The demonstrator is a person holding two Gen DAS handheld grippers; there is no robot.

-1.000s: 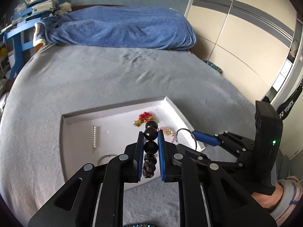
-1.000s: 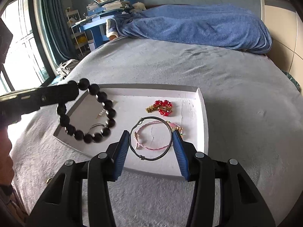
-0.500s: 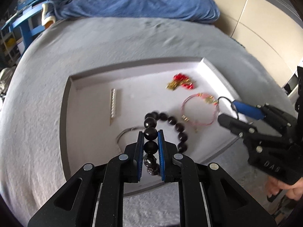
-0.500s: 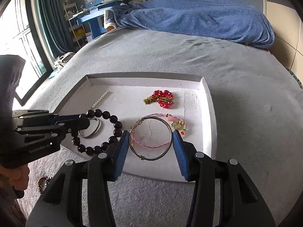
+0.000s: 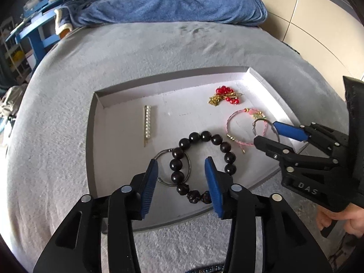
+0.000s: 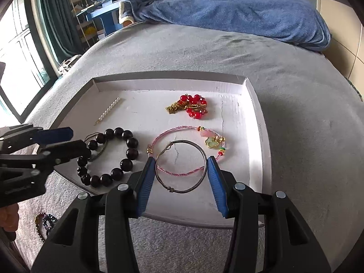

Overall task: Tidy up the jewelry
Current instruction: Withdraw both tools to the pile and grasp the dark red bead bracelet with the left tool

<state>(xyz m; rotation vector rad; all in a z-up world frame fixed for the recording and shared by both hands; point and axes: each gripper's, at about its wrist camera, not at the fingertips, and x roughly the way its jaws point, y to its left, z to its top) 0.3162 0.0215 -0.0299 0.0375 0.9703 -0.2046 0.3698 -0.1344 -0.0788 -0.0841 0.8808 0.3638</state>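
Thin dark wire bangle [image 6: 181,166] (twisted joints) between right gripper [image 6: 181,170] pads

You get soft daylight from the window [image 6: 20,52] at the left of your right wrist view, where the panes blow out to white. The white tray [image 6: 259,122] is bright, with a faint shadow. Both fisheye views bend strongly and darken at the corners.

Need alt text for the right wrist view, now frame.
The right tool grips a thin metal bangle over a white tray on a grey bed. In the tray lie a pink cord bracelet, black bead bracelet, red bead piece and pearl clip.
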